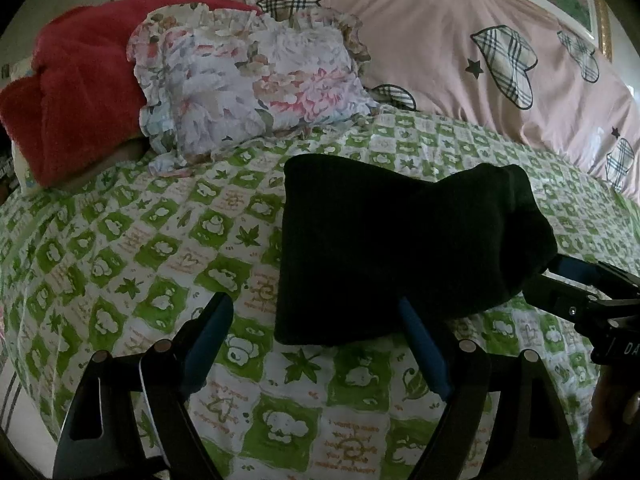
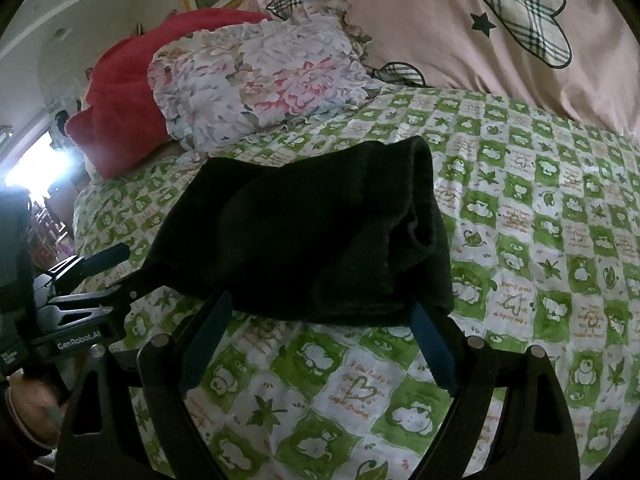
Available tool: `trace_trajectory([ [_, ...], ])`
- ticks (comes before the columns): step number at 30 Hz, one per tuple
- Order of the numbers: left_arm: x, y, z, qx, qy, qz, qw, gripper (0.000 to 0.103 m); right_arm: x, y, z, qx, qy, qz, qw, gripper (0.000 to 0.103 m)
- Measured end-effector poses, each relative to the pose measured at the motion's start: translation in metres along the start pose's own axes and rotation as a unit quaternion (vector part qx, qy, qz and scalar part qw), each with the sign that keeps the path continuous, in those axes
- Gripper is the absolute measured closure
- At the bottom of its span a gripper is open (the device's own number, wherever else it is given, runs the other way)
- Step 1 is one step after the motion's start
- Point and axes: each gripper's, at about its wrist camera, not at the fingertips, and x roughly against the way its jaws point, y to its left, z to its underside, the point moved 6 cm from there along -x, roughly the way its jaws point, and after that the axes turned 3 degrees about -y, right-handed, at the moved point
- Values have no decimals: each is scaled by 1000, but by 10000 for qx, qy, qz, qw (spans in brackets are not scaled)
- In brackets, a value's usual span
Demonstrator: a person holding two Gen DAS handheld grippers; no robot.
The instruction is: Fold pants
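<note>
black pants (image 1: 400,248) sit folded into a thick bundle on the bed's green and white checked sheet (image 1: 140,248), near the middle of the bed. my left claw (image 1: 316,332) is spread wide and holds nothing; its right blue pad meets the bundle's near edge, its left pad sits over bare sheet. my right claw (image 2: 320,332) is also wide open and empty, fingers straddling the near edge of the pants (image 2: 304,228), both tips at or just under the fabric hem, cannot tell if they touch. in the right wrist view the bundle shows stacked layers with an open rolled end on its right side. the other claw shows at the frame edge in each view, just beside the pants. behind the pants, well apart, a floral ruffled pillow (image 1: 248,84) leans on a red fleece blanket (image 1: 76,80). a pink quilt with plaid hearts (image 1: 460,48) lies along the far side of the bed.
</note>
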Motion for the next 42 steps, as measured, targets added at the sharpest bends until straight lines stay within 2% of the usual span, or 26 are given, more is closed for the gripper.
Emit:
trace_trajectory([
  [19,3,-3,-6,-9,-83,49,10000,18,7,-2,-5,-45,-197,46,9998,15],
  [42,5,-16,-16,-33,-164,147,9998,18,12,-6,-5,-111,-217,59,9997,15],
])
